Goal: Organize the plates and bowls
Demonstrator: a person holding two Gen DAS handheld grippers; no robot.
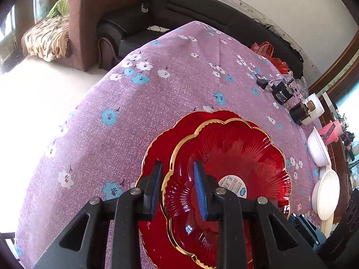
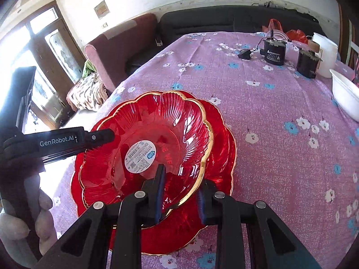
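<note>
Stacking is the step we judge ourselves to be in: the upper red plate (image 2: 154,139) sits slightly off-centre on the lower red plate (image 2: 222,148), near the table's front edge on the purple flowered tablecloth (image 2: 269,134). Our left gripper (image 1: 178,174) straddles the upper plate's gilt rim, and our right gripper (image 2: 180,186) straddles the rim on the opposite side. Both sets of fingers show a gap around the glass, so we read them as released or nearly so, not clenched.

To do this well, we should keep both sides level, nudge the scalloped edges into line, and draw the fingers straight off without dragging the slippery glass.

Counting: two red plates, and, well apart at the table's right side, two white bowls (image 1: 318,150), the nearer one (image 1: 327,195) beside the farther.
</note>
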